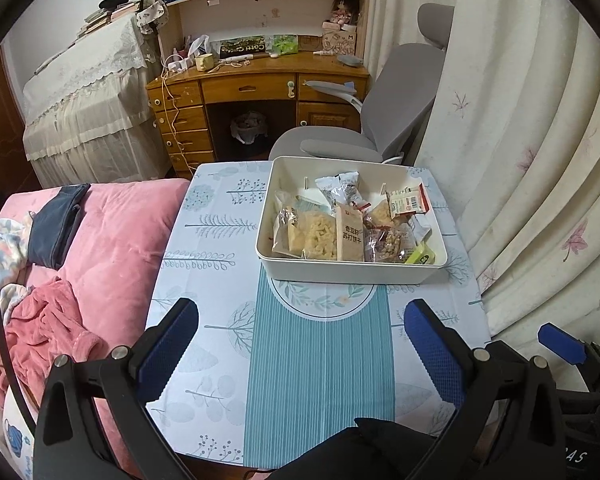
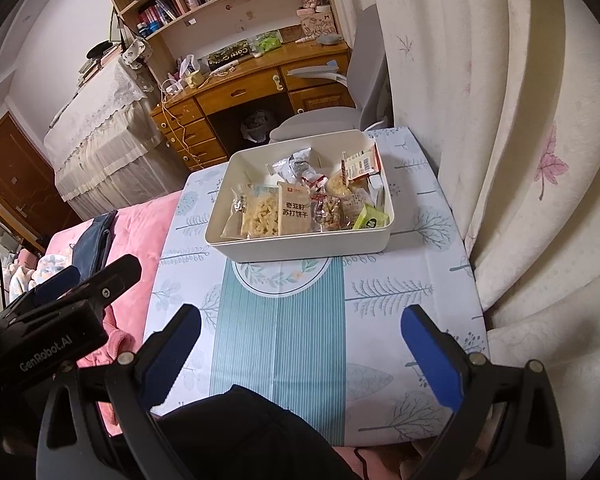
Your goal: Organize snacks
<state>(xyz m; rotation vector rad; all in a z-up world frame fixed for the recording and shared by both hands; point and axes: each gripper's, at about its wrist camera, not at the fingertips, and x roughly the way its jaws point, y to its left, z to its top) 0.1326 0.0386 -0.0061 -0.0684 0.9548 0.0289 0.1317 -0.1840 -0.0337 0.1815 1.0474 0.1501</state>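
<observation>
On a small table [image 1: 220,240] covered by a leaf-print cloth, a cream plastic bin [image 1: 352,268] is seen, filled with snack packets: a soda-cracker pack [image 1: 350,236], a bag of pale crisps [image 1: 314,236] and a green packet [image 1: 420,256]. Both the left gripper [image 1: 300,344] and right gripper [image 2: 300,344] are held spread wide and empty, near the table's front edge, well apart from the bin. A pink quilt [image 1: 112,232] lies beside the table.

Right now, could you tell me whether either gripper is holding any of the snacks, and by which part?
Nothing is held. The left gripper and right gripper are both open over the tablecloth, short of the white bin of snack packets.
</observation>
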